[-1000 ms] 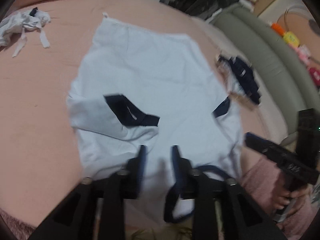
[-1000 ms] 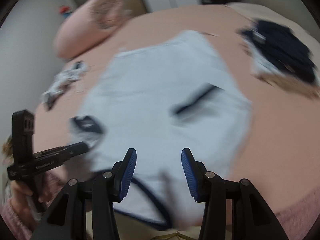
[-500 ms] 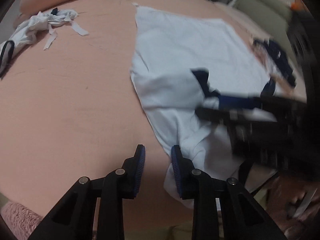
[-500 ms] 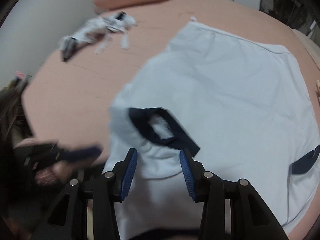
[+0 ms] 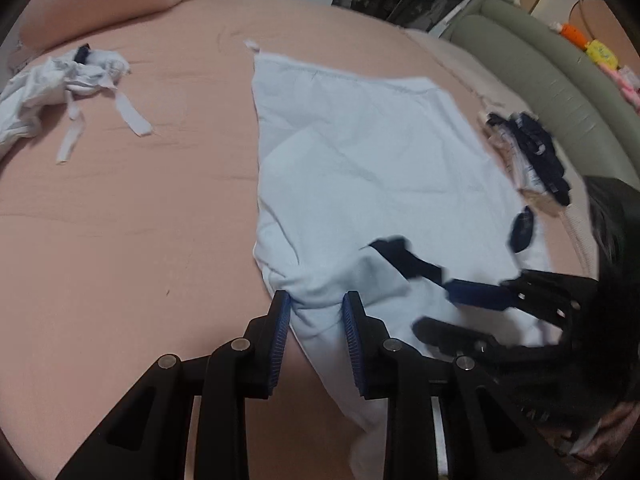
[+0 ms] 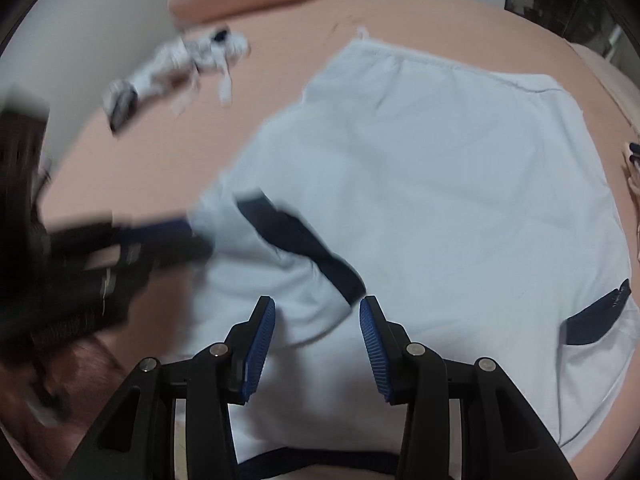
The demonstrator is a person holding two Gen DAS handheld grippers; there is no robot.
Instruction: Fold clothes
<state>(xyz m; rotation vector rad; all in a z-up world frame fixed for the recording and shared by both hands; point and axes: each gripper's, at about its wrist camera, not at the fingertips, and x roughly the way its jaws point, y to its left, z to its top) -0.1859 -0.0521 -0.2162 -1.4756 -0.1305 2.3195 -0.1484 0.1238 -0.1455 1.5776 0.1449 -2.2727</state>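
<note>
A pale blue T-shirt (image 5: 372, 168) with navy sleeve cuffs lies spread on the pink bed; it also shows in the right wrist view (image 6: 440, 184). Its left sleeve is folded in over the body, navy cuff (image 6: 304, 248) up. My left gripper (image 5: 316, 312) is open, its jaws on either side of the bunched left shoulder edge of the shirt. My right gripper (image 6: 318, 320) is open above the folded sleeve, just short of the cuff. It shows blurred in the left wrist view (image 5: 476, 308), at the cuff (image 5: 404, 258).
A crumpled white garment (image 5: 60, 80) with loose straps lies at the far left of the bed. A small pile of folded dark clothes (image 5: 528, 156) sits to the right of the shirt. A pink pillow (image 5: 100, 4) lies at the head, and a grey-green sofa (image 5: 560, 80) stands beyond the right edge.
My left gripper has moved in from the bare sheet so that the shirt's left shoulder edge lies between its jaws. My right gripper has moved forward over the folded sleeve toward the cuff.
</note>
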